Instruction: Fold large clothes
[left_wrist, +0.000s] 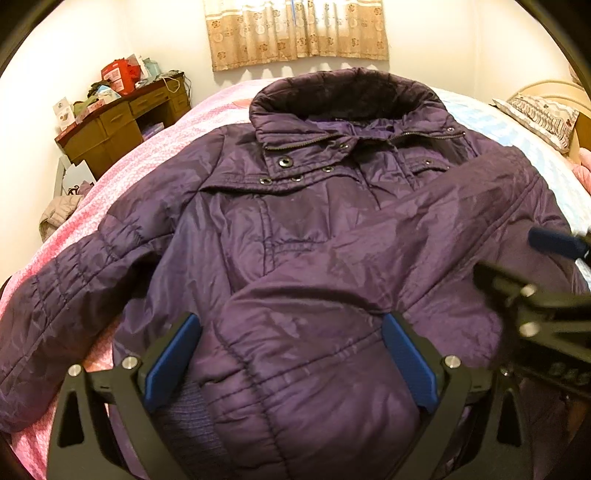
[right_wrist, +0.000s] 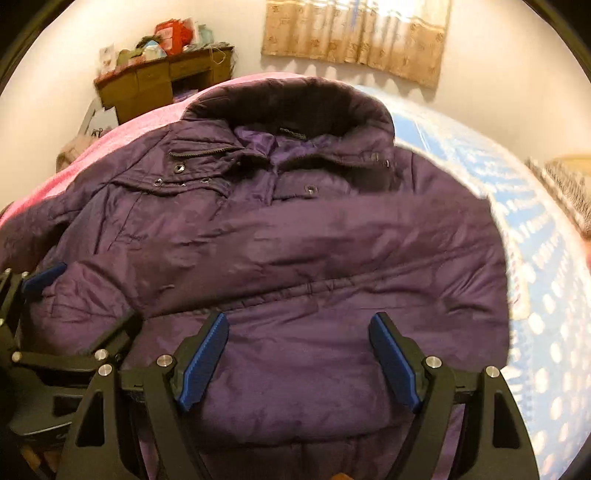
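Observation:
A dark purple padded jacket (left_wrist: 295, 221) lies front up on the bed, collar (left_wrist: 347, 92) at the far side. One sleeve (left_wrist: 424, 229) is folded across its chest, and the cuff end (left_wrist: 295, 369) rests between the wide-apart blue pads of my left gripper (left_wrist: 291, 354), which is open. The other sleeve (left_wrist: 55, 302) stretches out to the left. In the right wrist view, my right gripper (right_wrist: 301, 358) hovers open over the jacket's lower body (right_wrist: 303, 387) with nothing pinched. That view is motion-blurred. The right gripper's blue fingertip (left_wrist: 554, 243) shows at the left view's right edge.
The bed has a pink cover (left_wrist: 166, 147) on the left and a blue patterned sheet (right_wrist: 535, 258) on the right. A cluttered wooden desk (left_wrist: 122, 122) stands by the far wall, under a beige curtain (left_wrist: 295, 33). A pillow (left_wrist: 539, 114) lies at the far right.

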